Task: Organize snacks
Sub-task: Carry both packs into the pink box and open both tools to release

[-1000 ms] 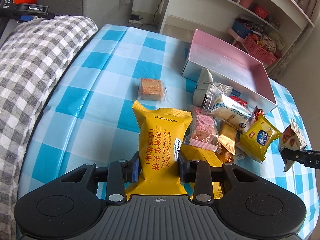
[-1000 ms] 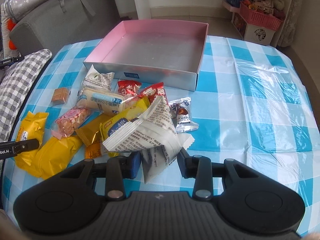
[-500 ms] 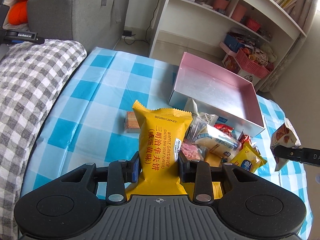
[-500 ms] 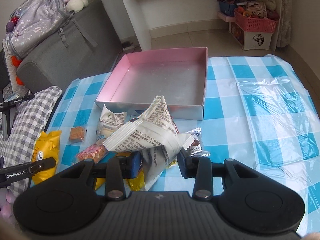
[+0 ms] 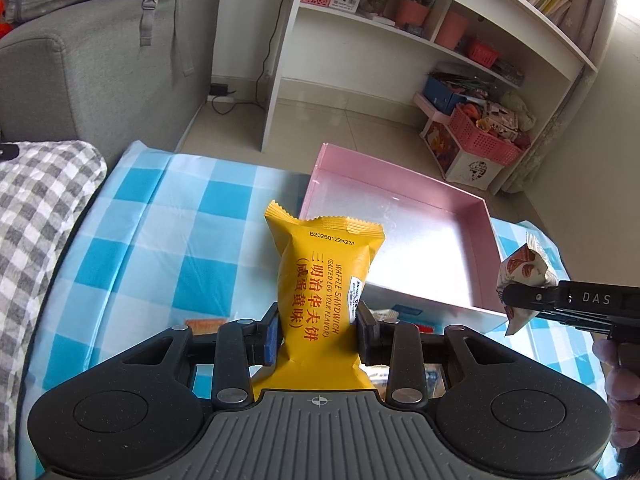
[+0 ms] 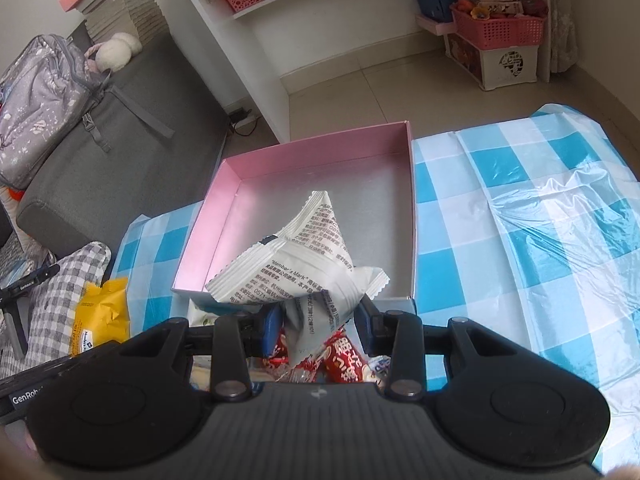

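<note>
My left gripper (image 5: 316, 330) is shut on a yellow waffle sandwich packet (image 5: 324, 276) and holds it upright in the air, near the left front of the pink box (image 5: 486, 232). My right gripper (image 6: 318, 322) is shut on a white snack packet (image 6: 304, 264) and holds it over the box's near wall (image 6: 412, 216). The box holds nothing. In the left wrist view the right gripper (image 5: 520, 296) shows at the right with its packet (image 5: 520, 272). In the right wrist view the yellow packet (image 6: 102, 316) shows at the lower left.
Several loose snacks, among them red packets (image 6: 340, 360), lie on the blue checked tablecloth (image 6: 520, 208) under the grippers. A checked cushion (image 5: 28, 216) lies at the left. A grey sofa (image 5: 100, 64) and white shelves (image 5: 440, 40) stand beyond the table.
Both grippers have risen and moved forward toward the pink box, each with its packet. The snack pile has dropped below the fingers and is mostly out of sight.
</note>
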